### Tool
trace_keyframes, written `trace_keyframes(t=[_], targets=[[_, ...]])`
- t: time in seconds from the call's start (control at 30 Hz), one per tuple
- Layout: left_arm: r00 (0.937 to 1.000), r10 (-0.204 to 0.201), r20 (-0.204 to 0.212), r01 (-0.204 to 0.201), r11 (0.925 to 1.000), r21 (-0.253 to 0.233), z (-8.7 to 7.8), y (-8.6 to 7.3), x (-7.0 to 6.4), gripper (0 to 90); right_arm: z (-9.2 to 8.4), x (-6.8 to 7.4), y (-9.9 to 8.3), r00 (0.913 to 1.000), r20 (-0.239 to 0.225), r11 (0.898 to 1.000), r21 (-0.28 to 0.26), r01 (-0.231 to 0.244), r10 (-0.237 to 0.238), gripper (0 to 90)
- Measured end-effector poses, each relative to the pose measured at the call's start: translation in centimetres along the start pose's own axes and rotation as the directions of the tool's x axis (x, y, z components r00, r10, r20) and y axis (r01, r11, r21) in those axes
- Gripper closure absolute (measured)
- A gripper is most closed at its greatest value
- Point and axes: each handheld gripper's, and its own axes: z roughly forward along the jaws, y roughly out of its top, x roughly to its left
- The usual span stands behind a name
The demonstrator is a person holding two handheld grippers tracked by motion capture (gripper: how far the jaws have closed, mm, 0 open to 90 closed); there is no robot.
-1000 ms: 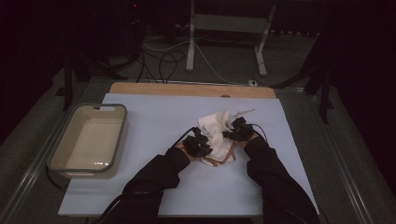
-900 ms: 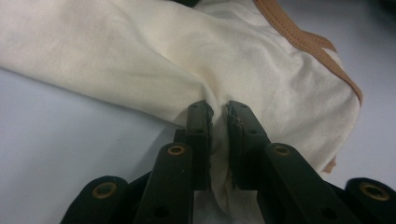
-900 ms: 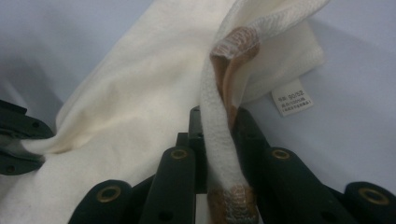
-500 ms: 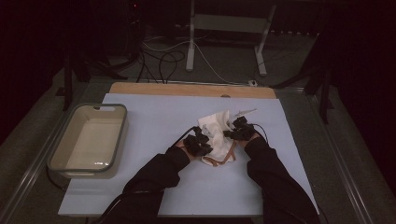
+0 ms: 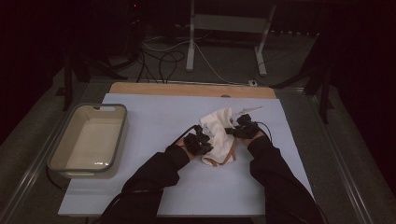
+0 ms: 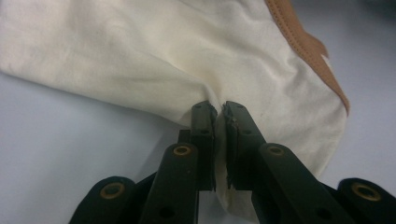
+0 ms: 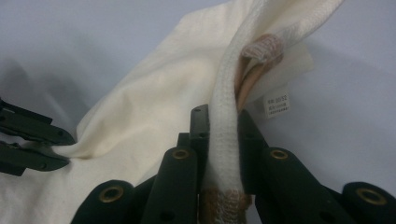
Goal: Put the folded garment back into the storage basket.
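On table (image 5: 154, 116): one cloth (image 5: 215, 130), two grippers.

I see a dim room, dark at the edges, with most light falling on the pale blue tabletop (image 5: 154, 186). A wooden strip (image 5: 187, 89) runs along its 12 o'clock edge. Beyond that, on the grey floor (image 5: 224, 65), a white metal stand (image 5: 224, 28) rises, with cables (image 5: 161, 58) looped toward 11 o'clock. Dark stand legs (image 5: 322, 88) sit at 2 o'clock.
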Motion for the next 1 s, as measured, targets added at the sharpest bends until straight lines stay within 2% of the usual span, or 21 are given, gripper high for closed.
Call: trace_keyframes(t=[0.43, 1.0], targets=[[0.9994, 0.034, -0.004, -0.034, 0.9994, -0.003, -1.8, 0.6, 0.0, 84.6, -1.5, 0.5, 1.0, 0.9997, -0.023, 1.0, -0.03, 0.005, -0.005, 82.0], [0.9976, 0.065, -0.022, -0.065, 0.9977, -0.016, -5.2, 1.1, 0.0, 85.0, -3.1, 1.9, 2.8, 0.998, -0.057, 0.997, -0.081, 0.022, -0.027, 82.0]])
